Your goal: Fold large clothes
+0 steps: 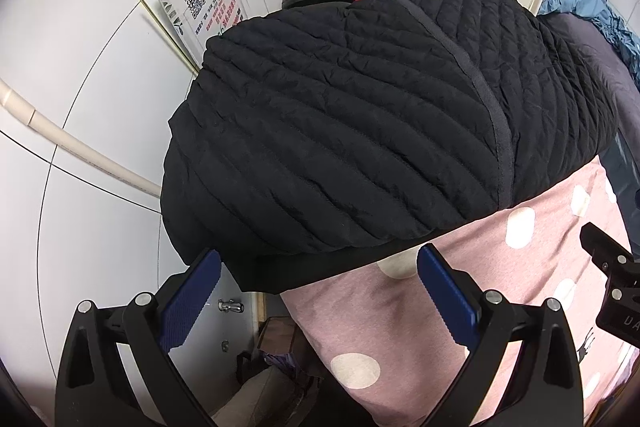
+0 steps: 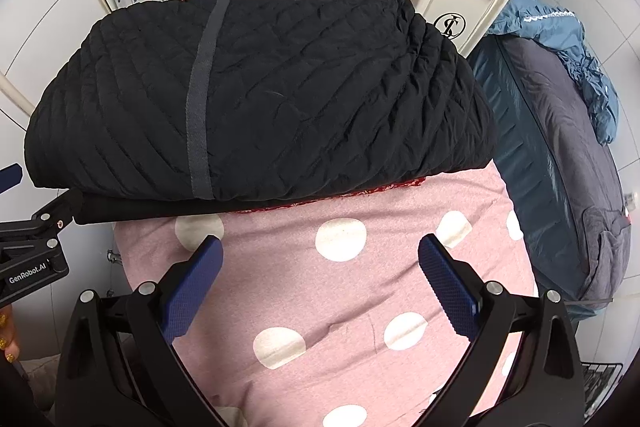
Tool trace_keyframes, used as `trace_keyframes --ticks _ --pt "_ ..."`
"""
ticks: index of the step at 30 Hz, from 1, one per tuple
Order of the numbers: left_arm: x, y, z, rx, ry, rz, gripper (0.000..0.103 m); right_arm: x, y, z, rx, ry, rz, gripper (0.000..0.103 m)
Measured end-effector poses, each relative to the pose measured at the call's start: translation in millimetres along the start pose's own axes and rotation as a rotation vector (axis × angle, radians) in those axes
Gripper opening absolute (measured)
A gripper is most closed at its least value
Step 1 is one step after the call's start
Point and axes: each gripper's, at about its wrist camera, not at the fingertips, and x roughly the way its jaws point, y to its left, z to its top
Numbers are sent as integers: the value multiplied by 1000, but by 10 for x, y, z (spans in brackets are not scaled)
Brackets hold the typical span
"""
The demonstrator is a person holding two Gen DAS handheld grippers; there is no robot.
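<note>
Black quilted jacket (image 2: 280,87) | lay folded, looked soft, bulky | grip near hem | left gripper (image 1: 318,281), right gripper (image 2: 320,267) apart, empty

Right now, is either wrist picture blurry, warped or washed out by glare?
Left wrist view: sharp, evenly lit, though the fisheye bends the wall tile lines and black jacket. Right wrist view: equally sharp, curved at the edges, with no strong glare; the jacket's quilting stays readable.
</note>
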Motion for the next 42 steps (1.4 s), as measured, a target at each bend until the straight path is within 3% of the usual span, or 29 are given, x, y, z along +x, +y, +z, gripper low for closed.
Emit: trace_keyframes --ticks 42 --pt "61 21 -18 -8 18 -2 97 96 -16 -55 -2 24 4 97"
